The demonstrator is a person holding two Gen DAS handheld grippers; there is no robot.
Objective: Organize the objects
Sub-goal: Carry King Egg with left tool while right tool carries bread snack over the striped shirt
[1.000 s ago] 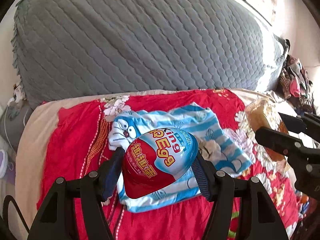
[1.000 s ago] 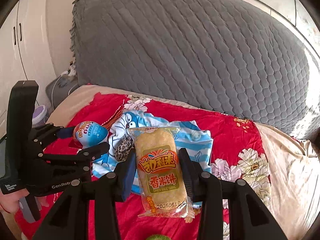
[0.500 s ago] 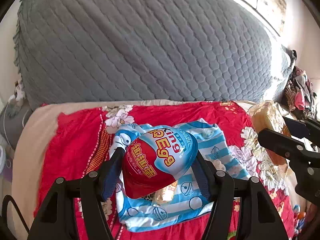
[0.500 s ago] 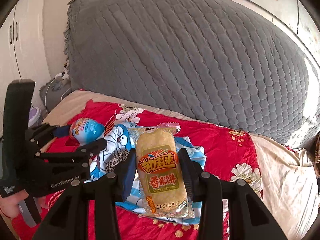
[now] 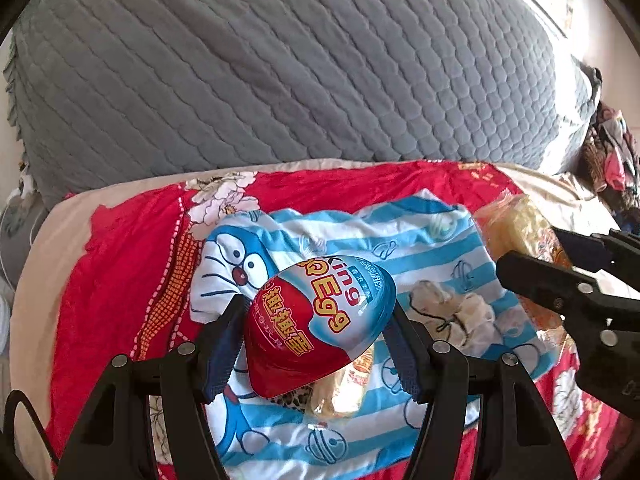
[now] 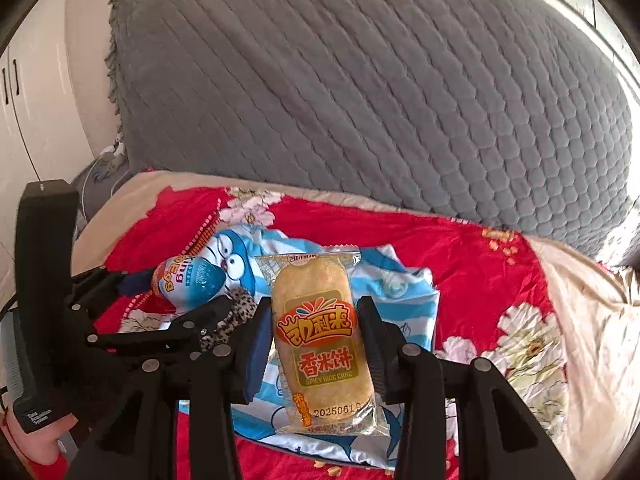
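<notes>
My left gripper (image 5: 314,330) is shut on a red and blue toy egg pack (image 5: 320,320), held above a blue-striped Doraemon cloth (image 5: 352,232) on the red floral bedspread. The egg also shows in the right wrist view (image 6: 188,282). My right gripper (image 6: 314,334) is shut on a yellow rice cake packet (image 6: 322,344), held over the same cloth (image 6: 404,292). The packet shows at the right of the left wrist view (image 5: 516,228). On the cloth lie a cream scrunchie (image 5: 452,312), a leopard-print scrunchie (image 6: 236,316) and another snack packet (image 5: 344,388).
A large grey quilted pillow (image 5: 280,68) fills the back of the bed. The red floral bedspread (image 6: 472,264) lies over a beige sheet (image 6: 592,320). A pile of clothes (image 5: 612,148) sits at the far right. White cupboard doors (image 6: 24,80) stand at the left.
Both grippers have moved forward and lower over the Doraemon cloth, still holding their items. The scrunchies and snack packet on the cloth have come into clearer view.
</notes>
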